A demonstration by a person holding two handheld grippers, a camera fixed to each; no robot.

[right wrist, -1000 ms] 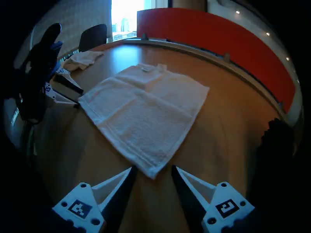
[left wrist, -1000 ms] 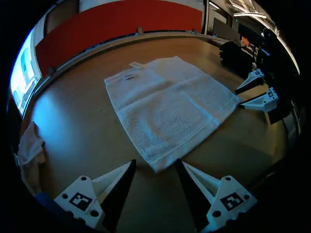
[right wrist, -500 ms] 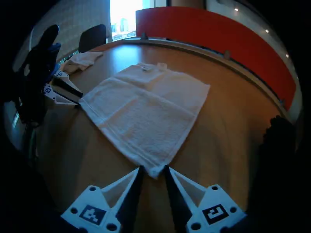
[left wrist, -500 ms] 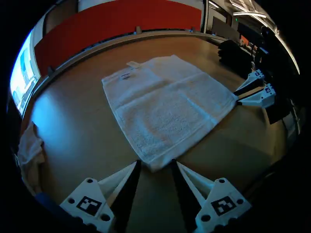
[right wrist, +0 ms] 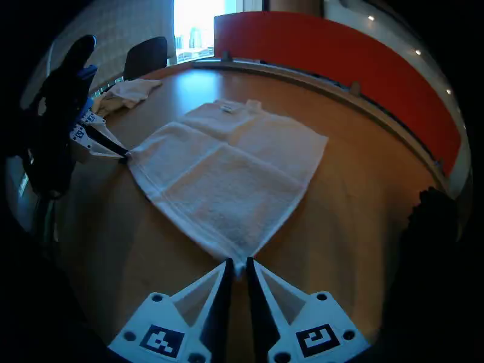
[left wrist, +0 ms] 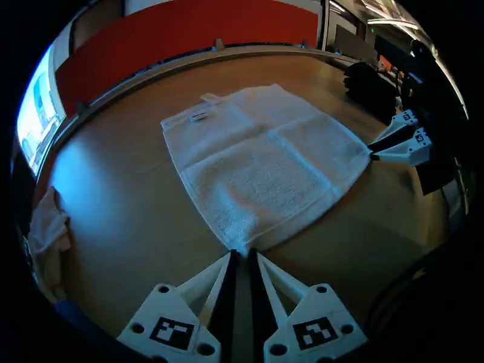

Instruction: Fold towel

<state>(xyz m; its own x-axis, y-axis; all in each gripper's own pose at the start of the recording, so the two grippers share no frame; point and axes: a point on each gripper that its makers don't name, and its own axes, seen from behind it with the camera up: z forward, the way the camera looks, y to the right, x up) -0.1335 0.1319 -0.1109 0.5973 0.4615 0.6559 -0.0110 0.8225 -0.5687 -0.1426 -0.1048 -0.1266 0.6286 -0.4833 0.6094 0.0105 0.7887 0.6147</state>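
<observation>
The table (left wrist: pixel 121 199) is a broad, smooth wooden surface with a curved far edge and a glossy finish. The towel (left wrist: pixel 260 163) lies flat near the table's middle. It is a white terry rectangle with a looped pile, a flat hemmed border and shallow crease lines dividing it into quarters. It is turned so that its two near corners point toward the grippers, which gives each one a free corner to take without reaching over the cloth. The left gripper (left wrist: pixel 243 254) has its fingers drawn nearly together and pinches the near corner. The right gripper (right wrist: pixel 239 263) is likewise closed on the adjacent corner of the same short edge. Holding both ends of one edge appears intended to keep that edge straight, so it can be carried over to the far edge as one fold. The fingers are white wedge shapes with dark inner pads. A crumpled spare cloth (left wrist: pixel 45 233) rests at the table's left edge. A small label (left wrist: pixel 199 117) is sewn near the towel's far edge.
</observation>
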